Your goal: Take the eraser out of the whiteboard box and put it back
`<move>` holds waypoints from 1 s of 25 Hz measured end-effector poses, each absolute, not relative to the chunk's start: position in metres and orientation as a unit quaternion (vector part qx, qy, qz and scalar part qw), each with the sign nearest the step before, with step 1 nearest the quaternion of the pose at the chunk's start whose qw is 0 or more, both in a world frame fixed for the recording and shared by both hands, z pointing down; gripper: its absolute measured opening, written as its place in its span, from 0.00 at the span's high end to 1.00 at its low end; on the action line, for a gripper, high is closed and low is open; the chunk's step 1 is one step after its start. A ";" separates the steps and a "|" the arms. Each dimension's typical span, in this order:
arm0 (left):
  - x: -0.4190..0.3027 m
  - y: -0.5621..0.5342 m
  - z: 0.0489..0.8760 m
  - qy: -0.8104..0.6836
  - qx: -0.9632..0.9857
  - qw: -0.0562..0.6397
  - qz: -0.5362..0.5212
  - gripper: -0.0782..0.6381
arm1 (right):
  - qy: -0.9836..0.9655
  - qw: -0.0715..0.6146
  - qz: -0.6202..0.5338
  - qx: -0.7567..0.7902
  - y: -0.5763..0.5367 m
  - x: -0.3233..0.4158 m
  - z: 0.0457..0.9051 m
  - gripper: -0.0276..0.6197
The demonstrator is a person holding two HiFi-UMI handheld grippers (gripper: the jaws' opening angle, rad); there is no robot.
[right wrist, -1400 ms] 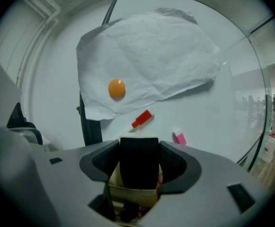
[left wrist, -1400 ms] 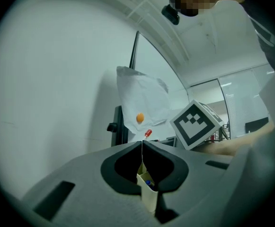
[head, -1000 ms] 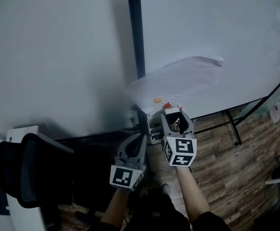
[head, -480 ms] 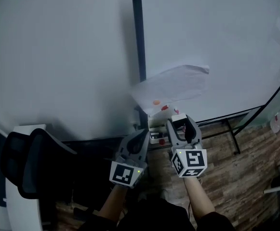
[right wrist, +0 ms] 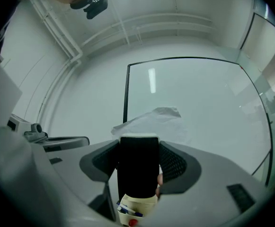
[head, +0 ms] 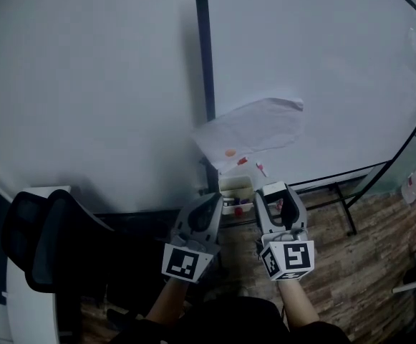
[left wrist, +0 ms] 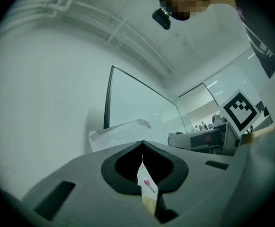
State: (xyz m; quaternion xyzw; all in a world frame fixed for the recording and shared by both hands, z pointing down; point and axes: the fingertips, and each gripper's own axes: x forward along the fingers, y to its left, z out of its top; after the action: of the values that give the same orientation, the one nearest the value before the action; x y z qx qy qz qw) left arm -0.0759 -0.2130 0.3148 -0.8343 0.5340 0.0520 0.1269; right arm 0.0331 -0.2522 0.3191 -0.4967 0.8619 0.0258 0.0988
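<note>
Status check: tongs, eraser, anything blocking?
Left tongs shut, empty. Right tongs shut on eraser, out of box. Nothing seen blocking the box.

Dim, bluish light; head view dark below, gripper views fisheye-warped with black corners

Smooth glossy whiteboard (head: 322, 63), crumpled white paper sheet (head: 254, 129), wood-grain floor (head: 351, 264), matt grey plastic right gripper (head: 279, 192), matt black eraser (right wrist: 138, 169)
</note>
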 end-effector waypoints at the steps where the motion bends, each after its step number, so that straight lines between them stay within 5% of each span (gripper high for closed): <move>1: -0.075 -0.213 0.315 0.534 -0.834 0.129 0.049 0.88 | 0.862 0.099 0.026 -0.497 -0.252 0.034 0.319 0.58; 25: -0.077 -0.220 0.326 0.527 -0.841 0.114 0.048 0.88 | 0.859 0.100 0.023 -0.502 -0.256 0.038 0.321 0.58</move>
State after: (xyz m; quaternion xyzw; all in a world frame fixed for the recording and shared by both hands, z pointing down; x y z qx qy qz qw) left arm -0.0767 -0.2198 0.3265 -0.8410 0.5267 0.0477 0.1139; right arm 0.0380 -0.2563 0.3213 -0.5018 0.8589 0.0231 0.0995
